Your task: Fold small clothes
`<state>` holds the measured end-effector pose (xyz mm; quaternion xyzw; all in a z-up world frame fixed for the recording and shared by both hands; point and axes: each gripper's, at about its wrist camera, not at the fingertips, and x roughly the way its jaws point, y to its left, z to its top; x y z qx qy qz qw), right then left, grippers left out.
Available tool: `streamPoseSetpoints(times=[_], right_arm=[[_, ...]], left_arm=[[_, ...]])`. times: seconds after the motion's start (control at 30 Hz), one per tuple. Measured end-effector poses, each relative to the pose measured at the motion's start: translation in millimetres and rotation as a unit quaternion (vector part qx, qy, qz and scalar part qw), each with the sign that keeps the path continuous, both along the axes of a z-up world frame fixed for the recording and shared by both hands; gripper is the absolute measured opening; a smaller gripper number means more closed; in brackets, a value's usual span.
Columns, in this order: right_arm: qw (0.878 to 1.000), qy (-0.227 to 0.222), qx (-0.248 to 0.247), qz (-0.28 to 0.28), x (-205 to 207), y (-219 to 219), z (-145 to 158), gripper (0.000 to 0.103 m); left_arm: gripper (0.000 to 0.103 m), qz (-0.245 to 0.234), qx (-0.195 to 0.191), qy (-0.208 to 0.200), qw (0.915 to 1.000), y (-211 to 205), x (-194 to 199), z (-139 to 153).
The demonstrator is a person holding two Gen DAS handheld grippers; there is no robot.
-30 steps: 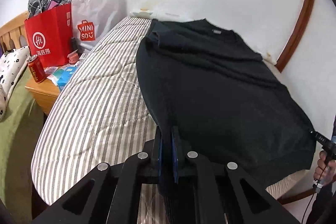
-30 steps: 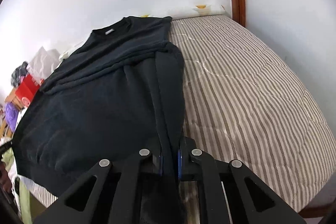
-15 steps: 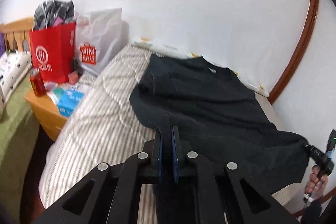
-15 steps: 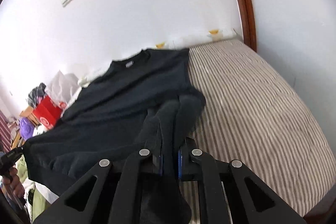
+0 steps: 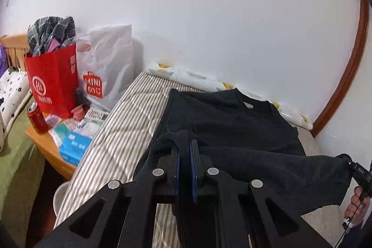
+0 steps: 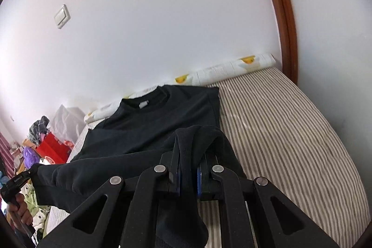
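While hem hangs lifted | left tongs (image 5: pixel 184 150), right tongs (image 6: pixel 188 162) clamp black sweater (image 5: pixel 223 127)

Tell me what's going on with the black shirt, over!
Left gripper and right gripper both shut on black shirt hem. Hem lifted off striped mattress, collar end lying flat. Nothing in the way.

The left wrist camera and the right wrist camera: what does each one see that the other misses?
Only the left view shows the red soda can and blue tissue pack on the bedside table. Only the right view shows the wide bare stretch of striped mattress. Both show the black sweater, its hem lifted off the bed, pinched by the left gripper and right gripper.
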<state>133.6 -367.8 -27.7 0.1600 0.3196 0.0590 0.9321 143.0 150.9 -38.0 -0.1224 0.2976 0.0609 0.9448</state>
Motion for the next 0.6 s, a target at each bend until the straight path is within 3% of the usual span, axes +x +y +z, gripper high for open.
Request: streamPoseSetpoints(times=[0.27, 0.6], right_arm=[[1.000, 0.021, -0.012, 0.008, 76, 8, -14, 0.009], [0.997, 0.074, -0.022, 0.013, 145, 9, -68, 0.009]], left_arm=[[0.008, 0.029, -0.006, 0.023, 0.9993, 5, 64, -17], [0.008, 0.043, 0.040, 0.070, 0.9958, 3, 121, -56]])
